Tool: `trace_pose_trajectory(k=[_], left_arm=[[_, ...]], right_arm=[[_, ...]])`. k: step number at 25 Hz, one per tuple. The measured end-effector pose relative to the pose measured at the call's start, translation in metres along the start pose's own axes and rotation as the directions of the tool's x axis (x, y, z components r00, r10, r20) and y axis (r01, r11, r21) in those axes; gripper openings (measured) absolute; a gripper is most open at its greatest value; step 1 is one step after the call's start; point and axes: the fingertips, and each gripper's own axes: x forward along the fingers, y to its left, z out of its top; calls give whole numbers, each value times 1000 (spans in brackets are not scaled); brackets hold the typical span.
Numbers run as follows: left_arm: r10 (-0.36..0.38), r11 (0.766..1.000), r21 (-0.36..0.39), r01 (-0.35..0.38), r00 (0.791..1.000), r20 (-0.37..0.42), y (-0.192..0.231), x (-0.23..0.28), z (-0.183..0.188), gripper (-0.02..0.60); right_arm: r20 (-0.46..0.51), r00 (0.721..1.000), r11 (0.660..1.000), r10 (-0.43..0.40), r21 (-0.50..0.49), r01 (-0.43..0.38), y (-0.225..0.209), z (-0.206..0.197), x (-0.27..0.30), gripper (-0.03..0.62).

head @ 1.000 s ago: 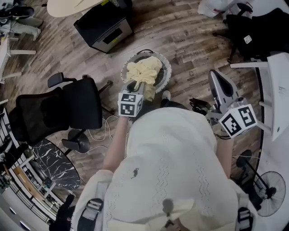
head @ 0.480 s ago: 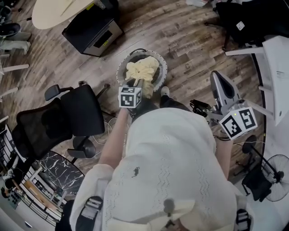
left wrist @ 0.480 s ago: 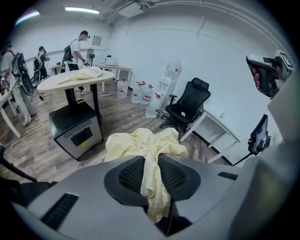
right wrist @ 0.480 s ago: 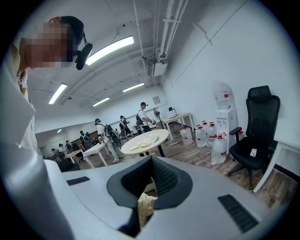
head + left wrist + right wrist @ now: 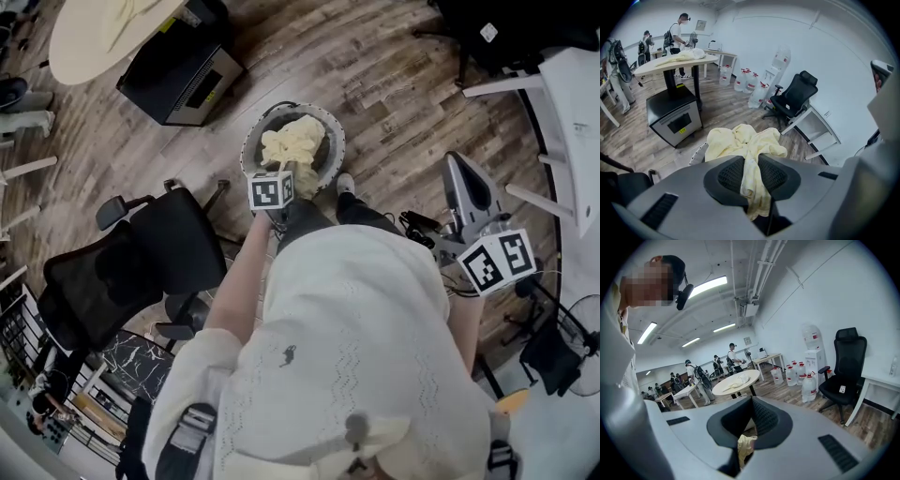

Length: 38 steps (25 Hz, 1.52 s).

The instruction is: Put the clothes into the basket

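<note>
The left gripper [image 5: 750,164] had sunk toward the round basket [image 5: 339,141], and the yellow cloth [image 5: 298,142] had settled lower, heaped within the rim, with one tail clenched between the fingers. Bare wood floor [image 5: 403,84] lay open to the right of the rim. An office chair [image 5: 141,262] and a black cabinet [image 5: 178,70] stood off its left. The right gripper [image 5: 751,401] hung well apart, fingers drawn together, a pale scrap [image 5: 745,444] low between them.
</note>
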Motion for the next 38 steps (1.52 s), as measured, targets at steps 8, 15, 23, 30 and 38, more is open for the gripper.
trace_pose_trajectory(k=[8, 15, 23, 30, 38], left_arm=[[20, 1000, -20, -22, 993, -113, 12, 35, -16, 98], [33, 999, -10, -35, 984, -178, 18, 48, -28, 101], [35, 999, -8, -38, 977, -208, 26, 49, -37, 184], [38, 998, -36, -44, 985, -166, 25, 39, -33, 160], [65, 998, 1, -65, 989, -135, 23, 25, -41, 37]], right_arm=[[13, 997, 996, -77, 39, 76, -15, -10, -12, 8], [24, 992, 991, -127, 55, 126, -22, -13, -24, 8], [20, 992, 991, -126, 56, 124, -20, -15, -24, 8], [17, 996, 994, -93, 50, 92, -15, -18, -24, 8], [11, 998, 997, -59, 47, 58, -5, -25, -27, 8]])
